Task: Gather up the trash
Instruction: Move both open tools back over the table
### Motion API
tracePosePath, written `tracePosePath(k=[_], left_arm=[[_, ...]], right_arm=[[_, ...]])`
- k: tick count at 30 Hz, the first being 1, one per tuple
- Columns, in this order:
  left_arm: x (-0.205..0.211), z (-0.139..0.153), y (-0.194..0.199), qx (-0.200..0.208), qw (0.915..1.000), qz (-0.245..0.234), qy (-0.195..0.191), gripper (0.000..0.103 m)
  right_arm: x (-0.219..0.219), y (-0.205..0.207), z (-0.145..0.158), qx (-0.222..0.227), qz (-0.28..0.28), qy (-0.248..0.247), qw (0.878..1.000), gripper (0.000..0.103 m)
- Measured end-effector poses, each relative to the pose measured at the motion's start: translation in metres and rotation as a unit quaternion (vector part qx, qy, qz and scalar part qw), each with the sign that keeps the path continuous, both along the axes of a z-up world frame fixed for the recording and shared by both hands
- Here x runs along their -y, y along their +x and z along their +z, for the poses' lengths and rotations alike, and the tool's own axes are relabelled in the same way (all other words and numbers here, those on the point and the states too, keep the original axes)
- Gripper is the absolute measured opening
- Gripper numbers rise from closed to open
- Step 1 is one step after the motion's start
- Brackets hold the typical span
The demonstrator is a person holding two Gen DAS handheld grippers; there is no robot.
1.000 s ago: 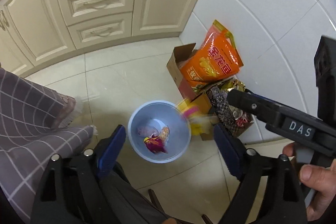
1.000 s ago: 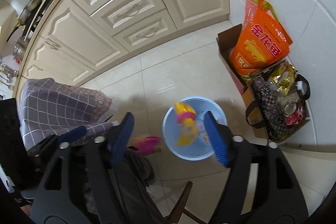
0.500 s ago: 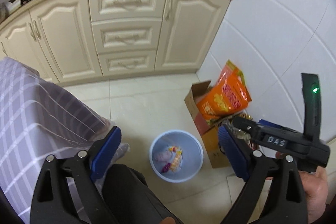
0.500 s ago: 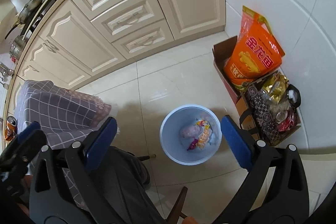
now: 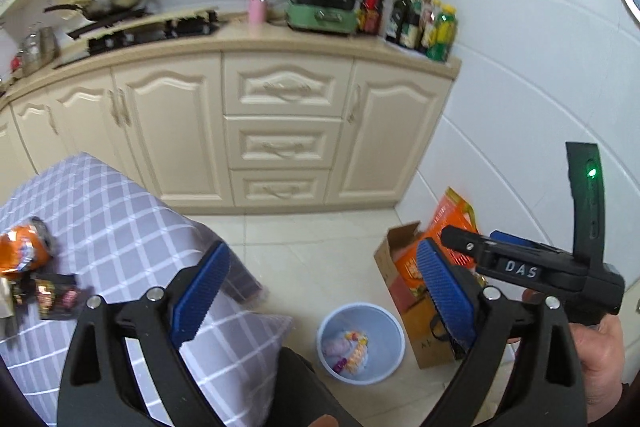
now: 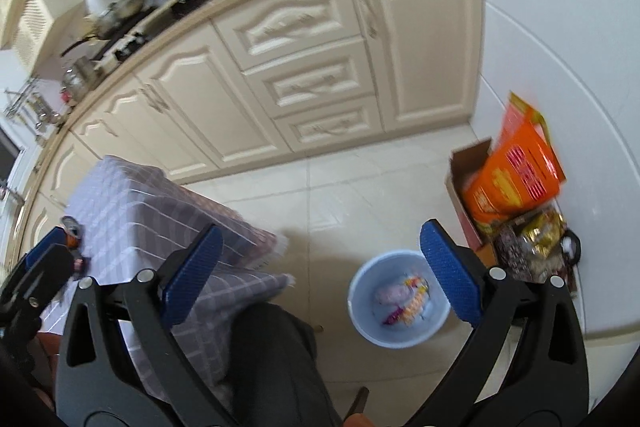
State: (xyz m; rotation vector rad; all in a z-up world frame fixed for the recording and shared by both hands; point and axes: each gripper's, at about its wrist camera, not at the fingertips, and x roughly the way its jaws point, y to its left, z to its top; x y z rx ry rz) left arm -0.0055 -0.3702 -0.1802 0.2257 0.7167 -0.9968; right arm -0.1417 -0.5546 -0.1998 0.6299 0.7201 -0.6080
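Both tongs lifted away from blue bin (image 5: 362,343), wrappers now lying in it. Left tongs (image 5: 320,301) and right tongs (image 6: 320,277) wide open, empty. Remaining trash, orange packet (image 5: 18,253) and dark wrapper (image 5: 54,297), on checked worktop (image 5: 120,223), left of left tongs; left hand nearer.

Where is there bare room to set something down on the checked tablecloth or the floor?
The checked tablecloth is bare between the snack wrappers at its left edge and its floor-side corner. Floor tiles between cream cabinets and round blue bin are bare. Crowded: cardboard box and bags by the wall.
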Motion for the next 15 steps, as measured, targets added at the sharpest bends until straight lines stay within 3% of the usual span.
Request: tracePosePath(k=[8,15], left_arm=[[-0.063,0.042,0.021,0.041,0.9968,0.058,-0.038,0.093],[-0.13,0.075,0.04,0.082,0.9865,0.128,-0.06,0.094]], right_arm=[[-0.043,0.045,0.06,0.053,0.066,-0.037,0.996,0.097],[-0.095,0.091,0.104,0.092,0.139,-0.066,0.984,0.097]])
